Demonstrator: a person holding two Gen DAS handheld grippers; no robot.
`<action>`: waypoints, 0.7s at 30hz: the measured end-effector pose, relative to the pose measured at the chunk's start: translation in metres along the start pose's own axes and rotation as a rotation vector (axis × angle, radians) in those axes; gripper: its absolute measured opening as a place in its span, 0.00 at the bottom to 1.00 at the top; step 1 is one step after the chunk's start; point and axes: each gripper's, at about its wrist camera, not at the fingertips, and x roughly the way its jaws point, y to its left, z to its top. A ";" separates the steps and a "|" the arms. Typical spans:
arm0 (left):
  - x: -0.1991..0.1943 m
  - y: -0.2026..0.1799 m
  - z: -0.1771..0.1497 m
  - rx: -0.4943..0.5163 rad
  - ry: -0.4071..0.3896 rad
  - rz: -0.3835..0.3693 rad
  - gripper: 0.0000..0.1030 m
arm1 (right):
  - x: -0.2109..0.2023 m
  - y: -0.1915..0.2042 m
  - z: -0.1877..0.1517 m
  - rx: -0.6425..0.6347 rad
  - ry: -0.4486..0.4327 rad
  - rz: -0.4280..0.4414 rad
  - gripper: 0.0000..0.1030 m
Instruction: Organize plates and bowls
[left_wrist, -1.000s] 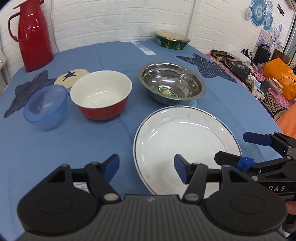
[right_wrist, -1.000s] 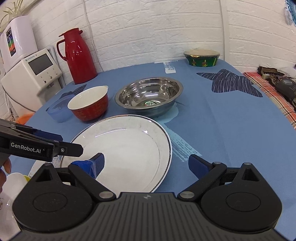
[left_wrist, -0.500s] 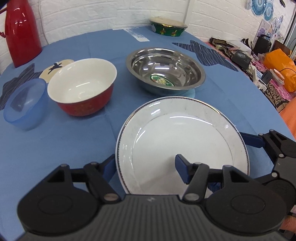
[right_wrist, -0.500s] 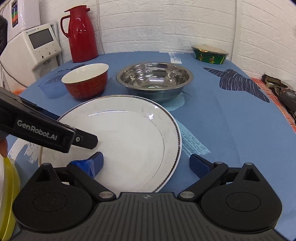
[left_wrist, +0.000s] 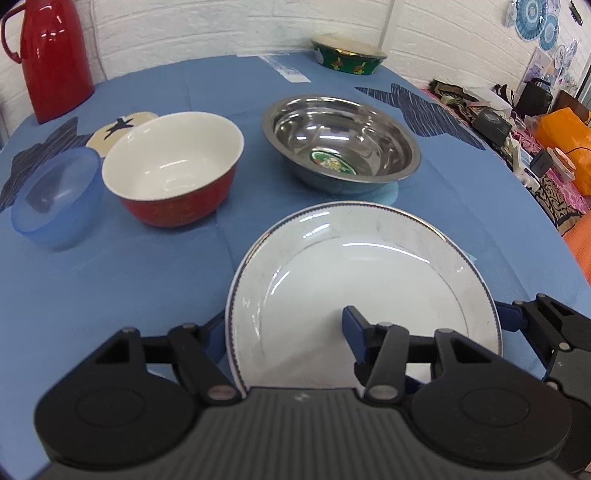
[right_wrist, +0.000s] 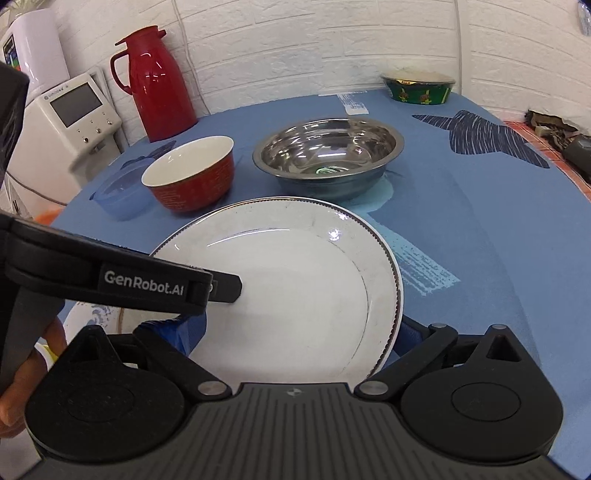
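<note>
The white plate (left_wrist: 369, 280) looks like glazed ceramic, glossy with faint grey scuffs near its rim; the steel bowl (left_wrist: 341, 142) is polished metal, mirror-bright; the red bowl (left_wrist: 173, 173) is glossy ceramic, white inside; the blue bowl (left_wrist: 55, 199) is translucent, frosted plastic; the red jug (right_wrist: 160, 77) shines like lacquer; the tablecloth (right_wrist: 498, 221) is matt blue cloth; both grippers' bodies are matt black plastic.

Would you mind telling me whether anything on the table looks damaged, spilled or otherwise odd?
Nothing spilled or broken. The white plate shows grey scuff marks on its rim, and the steel bowl has a sticker inside, on its bottom.
</note>
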 end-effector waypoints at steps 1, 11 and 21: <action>-0.001 0.001 0.000 0.000 -0.002 -0.001 0.51 | -0.002 0.002 0.000 -0.003 -0.002 0.000 0.86; -0.054 0.006 -0.013 -0.010 -0.073 -0.001 0.51 | -0.041 0.031 0.000 -0.031 -0.067 0.006 0.86; -0.132 0.035 -0.074 -0.082 -0.144 0.108 0.50 | -0.080 0.098 -0.032 -0.111 -0.067 0.103 0.86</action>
